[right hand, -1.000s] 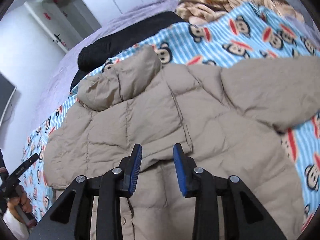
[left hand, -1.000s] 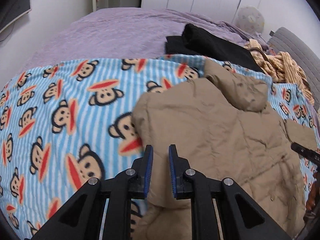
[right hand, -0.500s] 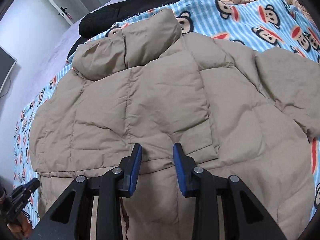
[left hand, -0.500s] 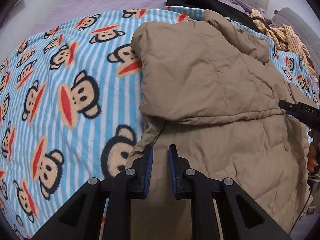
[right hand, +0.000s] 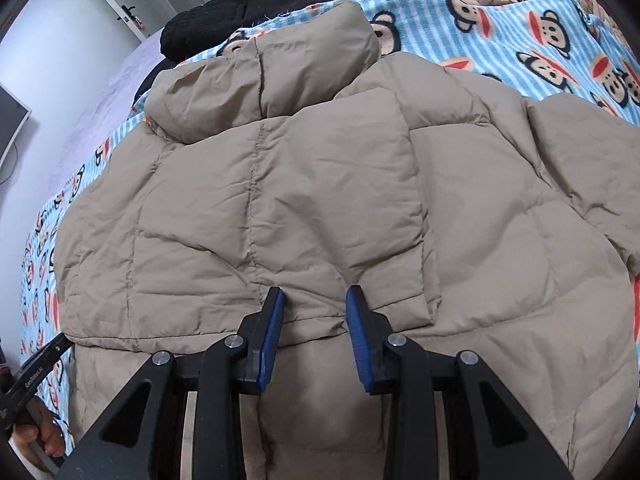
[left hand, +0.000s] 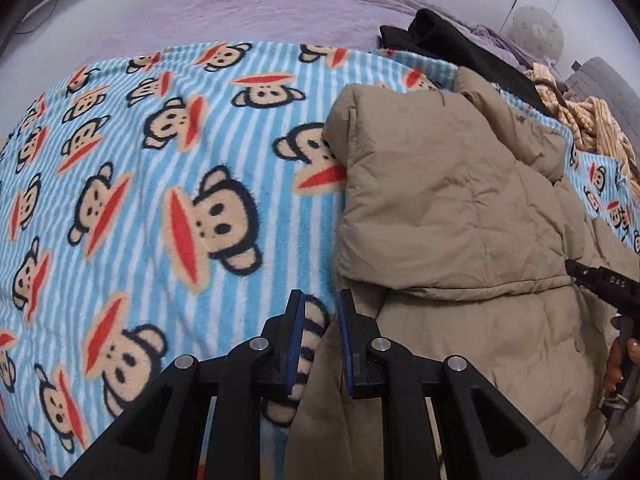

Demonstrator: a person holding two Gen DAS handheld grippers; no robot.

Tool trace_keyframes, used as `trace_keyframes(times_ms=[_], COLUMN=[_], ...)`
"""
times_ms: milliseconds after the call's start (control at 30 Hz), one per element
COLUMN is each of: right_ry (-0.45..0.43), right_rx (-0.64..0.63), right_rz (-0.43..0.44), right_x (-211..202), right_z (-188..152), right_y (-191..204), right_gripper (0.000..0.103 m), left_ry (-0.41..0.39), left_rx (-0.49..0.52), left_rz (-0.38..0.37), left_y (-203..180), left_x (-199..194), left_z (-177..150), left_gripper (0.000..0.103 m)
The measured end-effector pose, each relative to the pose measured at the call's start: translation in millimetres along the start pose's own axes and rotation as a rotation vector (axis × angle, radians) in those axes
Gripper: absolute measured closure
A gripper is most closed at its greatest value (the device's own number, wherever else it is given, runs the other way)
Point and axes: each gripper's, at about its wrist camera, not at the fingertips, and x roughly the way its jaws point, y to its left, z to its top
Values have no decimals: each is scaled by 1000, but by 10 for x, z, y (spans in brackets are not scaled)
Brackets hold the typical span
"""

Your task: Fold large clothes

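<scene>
Left wrist view: the left gripper [left hand: 319, 336], nearly closed and holding nothing, sits at the tan puffer jacket's [left hand: 460, 208] side edge, which lies just right of it. Right gripper [right hand: 315, 334], partly open and empty, hovers over the jacket's middle.

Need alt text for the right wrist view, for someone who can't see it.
A tan puffer jacket lies flat on a monkey-print blanket, hood away from the camera. The right gripper hovers open over a folded-over panel's edge. A black garment lies beyond the hood.
</scene>
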Motion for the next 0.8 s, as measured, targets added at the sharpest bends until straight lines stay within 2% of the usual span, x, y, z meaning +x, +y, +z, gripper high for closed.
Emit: trace_keyframes(times_ms=[100,167,267,300,367,533,600,700,733,767,800], right_ry=[-2,-5,-2,1,8,19,25,24,24,28,32], right_rx=[1,-9,-19,-24,-30,35,108,168,175,182,187], right_rz=[18,12,5,8,22,13,60,84,87,91,92], right_x=[-17,-29,-51,-67,-103,-323,-448,-646,-695,-755,-791], right_z=[1,-12,-10,-12,-9,-101,-171,-308,-356,-428,-479], right_y=[-13,15,53,46,24,-200,-340,-459,-489,-503,-513], right_gripper=[69,69,68,68,68,67,67,54,50,50,49], left_ry=[-63,-81,-37,-3,38,18,5,-19,-24,-26,-28], left_rx=[19,62,103,99,70,124,142,163,165,165,163], left_rz=[-23,-43,-13,10,4,45,38,46,46,36,19], left_y=[-79,-253,-468,-476,-447,-540,-586,-669,-696,-719,-745], left_x=[-187,-156,141,283,438,262,115,-115,-183,-243,-302], left_z=[90,182,245,238,204,187,175,107,74,43,12], left_gripper=[85,85,85,85,85,85,85,85,71,34,15])
